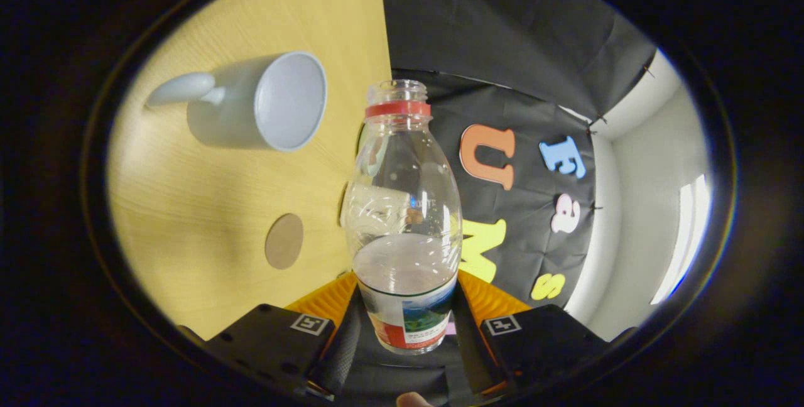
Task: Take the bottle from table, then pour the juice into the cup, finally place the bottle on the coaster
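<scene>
Fingers point(407, 325) pinching uncapped clear bottle point(405, 218) part-filled with liquid, empty white cup point(257, 102) beyond, round coaster point(284, 241) on table point(188, 206)

No readable text. Bottle point(402, 218), clamped between the fingers of the gripper point(407, 325), has a printed label point(411, 322) at its base: picture plus a band of tiny print, too small to make out. Each finger mount carries a square marker tag point(310, 324), pattern only, no characters.

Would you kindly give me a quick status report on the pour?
Gripper shut on clear plastic bottle, cap off. Bottle rolled sideways toward white ceramic cup, mouth short of it. Round brown coaster bare.
</scene>
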Available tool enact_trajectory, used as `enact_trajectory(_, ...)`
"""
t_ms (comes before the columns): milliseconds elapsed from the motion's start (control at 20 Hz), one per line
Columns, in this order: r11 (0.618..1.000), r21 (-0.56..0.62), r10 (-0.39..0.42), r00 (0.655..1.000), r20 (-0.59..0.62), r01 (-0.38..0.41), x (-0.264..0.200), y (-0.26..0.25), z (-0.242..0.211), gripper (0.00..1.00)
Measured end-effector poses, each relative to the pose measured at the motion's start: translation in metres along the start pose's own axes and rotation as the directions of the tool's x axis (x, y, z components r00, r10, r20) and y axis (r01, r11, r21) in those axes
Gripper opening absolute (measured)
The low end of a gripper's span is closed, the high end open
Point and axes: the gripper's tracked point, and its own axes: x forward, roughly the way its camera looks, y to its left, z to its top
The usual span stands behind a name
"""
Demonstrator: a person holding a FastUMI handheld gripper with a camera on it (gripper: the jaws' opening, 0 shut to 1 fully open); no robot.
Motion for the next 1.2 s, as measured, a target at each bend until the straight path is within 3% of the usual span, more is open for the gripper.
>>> enact_trajectory(250,0.971,0.231,0.062,0.998,-0.011,-0.057,-0.004,0.008,-0.006,0.75)
enact_trajectory(400,0.894,0.435,0.109,0.994,0.021,-0.107,-0.007,0.001,-0.006,0.76)
enact_trajectory(550,0.795,0.597,0.098,0.994,0.05,-0.108,-0.007,-0.02,-0.004,0.75)
enact_trajectory(700,0.646,0.758,0.059,0.996,0.07,-0.092,-0.002,-0.045,-0.012,0.76)
enact_trajectory(900,0.469,0.882,-0.018,0.998,0.062,-0.047,0.01,-0.081,-0.03,0.76)
enact_trajectory(1150,0.156,0.985,-0.056,0.995,0.077,-0.068,0.039,-0.103,-0.041,0.75)
enact_trajectory(1200,0.116,0.99,-0.052,0.995,0.086,-0.079,0.046,-0.102,-0.042,0.75)
